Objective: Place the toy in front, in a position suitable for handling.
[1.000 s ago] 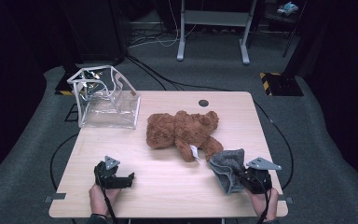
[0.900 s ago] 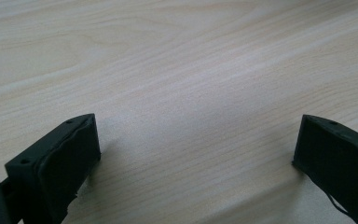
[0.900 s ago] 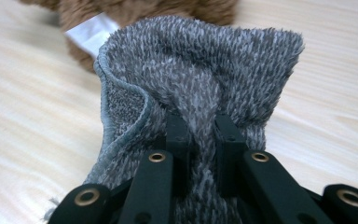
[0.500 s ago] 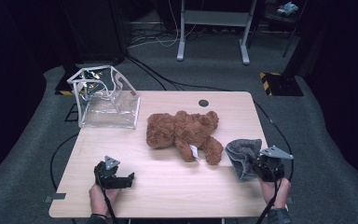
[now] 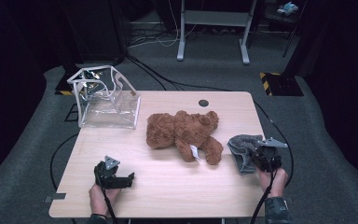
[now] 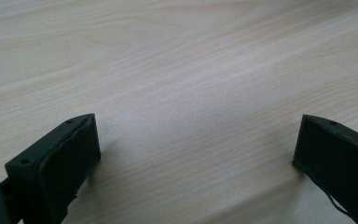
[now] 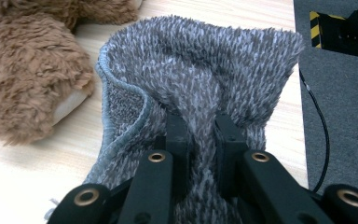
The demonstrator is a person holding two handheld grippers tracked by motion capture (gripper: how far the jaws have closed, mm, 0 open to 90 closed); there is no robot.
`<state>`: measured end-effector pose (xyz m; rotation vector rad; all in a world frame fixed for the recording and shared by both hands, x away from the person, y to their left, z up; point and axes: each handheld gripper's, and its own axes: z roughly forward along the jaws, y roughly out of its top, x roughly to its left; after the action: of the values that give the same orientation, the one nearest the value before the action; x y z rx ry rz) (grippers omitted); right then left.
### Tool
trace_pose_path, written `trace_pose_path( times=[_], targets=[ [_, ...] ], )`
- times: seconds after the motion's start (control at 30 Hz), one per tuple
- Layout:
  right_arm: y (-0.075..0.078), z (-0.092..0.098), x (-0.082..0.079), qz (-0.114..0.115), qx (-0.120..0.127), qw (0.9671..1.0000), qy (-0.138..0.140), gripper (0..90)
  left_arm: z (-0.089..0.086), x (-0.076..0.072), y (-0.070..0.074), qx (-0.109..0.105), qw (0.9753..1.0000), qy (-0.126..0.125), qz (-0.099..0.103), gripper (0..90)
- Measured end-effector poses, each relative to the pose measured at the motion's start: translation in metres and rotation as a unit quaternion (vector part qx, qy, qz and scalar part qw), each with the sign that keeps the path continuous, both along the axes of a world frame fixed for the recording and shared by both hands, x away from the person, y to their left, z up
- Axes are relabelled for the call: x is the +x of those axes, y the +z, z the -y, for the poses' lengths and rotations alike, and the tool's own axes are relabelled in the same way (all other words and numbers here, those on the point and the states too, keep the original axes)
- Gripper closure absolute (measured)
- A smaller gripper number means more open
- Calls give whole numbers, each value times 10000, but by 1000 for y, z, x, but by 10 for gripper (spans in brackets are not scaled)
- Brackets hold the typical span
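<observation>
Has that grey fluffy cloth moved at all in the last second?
Yes. The grey cloth, pinched in the right gripper, has slid right, away from the teddy bear, toward the table edge.

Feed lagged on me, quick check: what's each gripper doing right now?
Left gripper: open, nothing between its fingers, low over the bare table.
Right gripper: shut on the grey cloth, beside the teddy bear.
</observation>
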<state>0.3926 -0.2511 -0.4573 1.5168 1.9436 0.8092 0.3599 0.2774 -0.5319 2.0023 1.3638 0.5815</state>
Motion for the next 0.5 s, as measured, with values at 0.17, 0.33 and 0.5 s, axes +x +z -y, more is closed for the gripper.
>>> trace_pose_path(
  times=[0.17, 0.33, 0.5],
  targets=[
    [-4, 1, 5, -35, 26, 10000, -35, 796, 0, 0, 0, -1, 10000, 0, 0, 0],
    [-9, 0, 13, -135, 69, 9998, -98, 793, 0, 0, 0, 3, 10000, 0, 5, 0],
    [-11, -1, 22, -138, 29, 9998, -125, 792, 0, 0, 0, 1, 10000, 1, 0, 0]
  ],
)
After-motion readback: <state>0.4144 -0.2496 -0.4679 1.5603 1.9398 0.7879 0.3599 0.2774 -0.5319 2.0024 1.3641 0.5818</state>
